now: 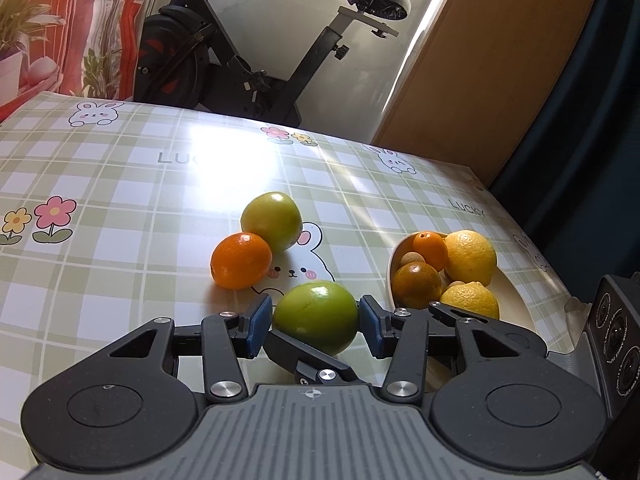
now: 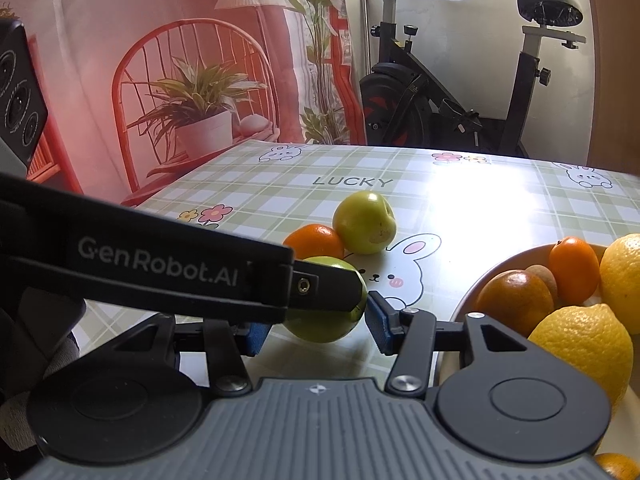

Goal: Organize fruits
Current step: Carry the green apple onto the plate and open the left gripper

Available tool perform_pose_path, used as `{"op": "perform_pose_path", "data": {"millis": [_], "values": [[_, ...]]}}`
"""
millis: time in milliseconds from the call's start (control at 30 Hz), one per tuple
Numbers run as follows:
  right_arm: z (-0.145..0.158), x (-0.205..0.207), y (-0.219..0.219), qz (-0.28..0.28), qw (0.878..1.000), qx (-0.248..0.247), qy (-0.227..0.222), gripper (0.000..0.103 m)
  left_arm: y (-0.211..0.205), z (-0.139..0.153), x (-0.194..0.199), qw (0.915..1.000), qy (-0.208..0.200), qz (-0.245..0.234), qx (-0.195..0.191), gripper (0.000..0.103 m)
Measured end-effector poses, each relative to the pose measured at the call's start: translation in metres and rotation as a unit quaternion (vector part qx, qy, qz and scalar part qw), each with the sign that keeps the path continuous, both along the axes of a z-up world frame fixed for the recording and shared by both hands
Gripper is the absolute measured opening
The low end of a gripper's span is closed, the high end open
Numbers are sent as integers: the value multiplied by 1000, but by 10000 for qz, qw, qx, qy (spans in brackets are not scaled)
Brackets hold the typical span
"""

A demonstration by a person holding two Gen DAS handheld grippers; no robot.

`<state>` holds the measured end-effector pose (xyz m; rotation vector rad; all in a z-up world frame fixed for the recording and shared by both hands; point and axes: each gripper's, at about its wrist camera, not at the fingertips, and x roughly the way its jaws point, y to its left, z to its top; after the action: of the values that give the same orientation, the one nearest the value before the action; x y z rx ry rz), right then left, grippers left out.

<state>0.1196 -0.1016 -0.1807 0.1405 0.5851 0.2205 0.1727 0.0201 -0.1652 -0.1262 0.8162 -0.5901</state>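
A green fruit (image 1: 316, 316) sits between the blue pads of my left gripper (image 1: 316, 326), which press both its sides; the gripper is shut on it, just above the checked tablecloth. In the right wrist view the same green fruit (image 2: 324, 326) lies just beyond my right gripper (image 2: 318, 326), whose jaws stand apart and open. A black finger of the left gripper (image 2: 180, 268) crosses in front and hides the fruit's top. A cream bowl (image 1: 516, 292) (image 2: 480, 280) to the right holds lemons (image 1: 470, 256) and oranges (image 1: 416, 284).
Behind the held fruit, an orange (image 1: 240, 260) and a second green fruit (image 1: 272, 220) lie touching on the cloth. Past the table's far edge are an exercise bike (image 1: 224, 64) and a printed backdrop (image 2: 180, 60). The right gripper's camera housing (image 1: 616, 340) is close on the right.
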Motion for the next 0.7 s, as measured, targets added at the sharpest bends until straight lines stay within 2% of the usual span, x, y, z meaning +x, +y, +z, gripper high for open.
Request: {"op": "perform_pose_path", "data": {"millis": [200, 400, 700], "values": [[6, -24, -8, -71, 9998, 90, -130, 52, -11, 10, -24, 9996, -218, -126, 89, 50], [22, -41, -16, -156, 9993, 151, -291, 52, -18, 29, -37, 9989, -443, -107, -112, 50], [47, -67, -37, -438, 9962, 201, -720, 52, -53, 47, -51, 9957, -803, -465, -47, 50]]}}
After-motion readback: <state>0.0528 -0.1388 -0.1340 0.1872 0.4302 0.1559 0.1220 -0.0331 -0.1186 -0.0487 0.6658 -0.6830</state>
